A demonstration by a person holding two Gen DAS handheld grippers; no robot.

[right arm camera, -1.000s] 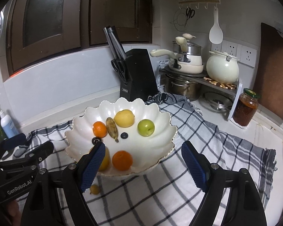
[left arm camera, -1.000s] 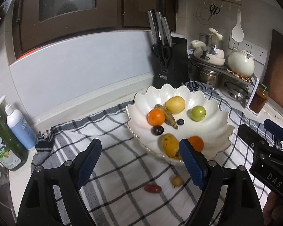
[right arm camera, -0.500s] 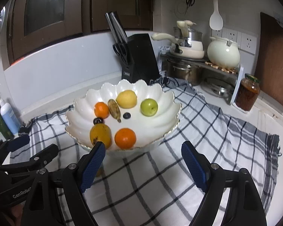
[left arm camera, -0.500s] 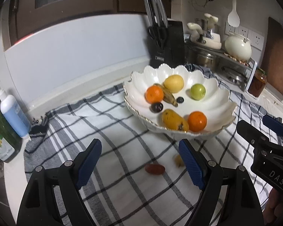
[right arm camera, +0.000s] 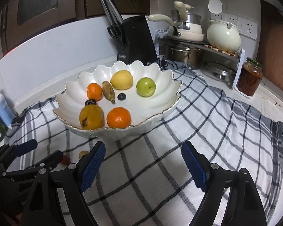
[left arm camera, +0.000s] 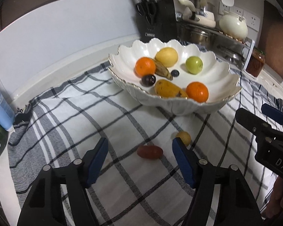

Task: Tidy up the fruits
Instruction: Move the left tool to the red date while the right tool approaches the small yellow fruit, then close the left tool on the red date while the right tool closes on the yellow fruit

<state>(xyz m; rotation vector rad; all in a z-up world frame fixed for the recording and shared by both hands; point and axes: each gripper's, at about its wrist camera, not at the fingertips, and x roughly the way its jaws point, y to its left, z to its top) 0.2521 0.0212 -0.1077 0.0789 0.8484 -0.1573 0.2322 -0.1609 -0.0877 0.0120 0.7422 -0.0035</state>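
Note:
A white scalloped bowl [left arm camera: 179,105] [right arm camera: 118,133] stands on a checked cloth and holds several fruits: two oranges, a yellow lemon, a green apple [right arm camera: 145,86], a mango [left arm camera: 169,89], a small banana and dark berries. On the cloth in front of it lie a small red fruit [left arm camera: 150,151] and a small yellow fruit [left arm camera: 184,137] [right arm camera: 83,153]. My left gripper [left arm camera: 140,149] hovers low over the cloth, its jaws closing, the red fruit between them but untouched. My right gripper [right arm camera: 143,154] hangs open before the bowl with nothing between its fingers.
A black knife block [right arm camera: 136,39] stands behind the bowl. Pots and a white kettle [right arm camera: 223,35] sit on a rack at the right, beside a jar [right arm camera: 250,79]. Soap bottles [left arm camera: 0,109] stand at the cloth's left edge.
Both grippers have sunk toward the cloth, so the bowl sits higher in both views. The left gripper's jaws have narrowed around the red fruit. The right gripper's jaws keep their width.

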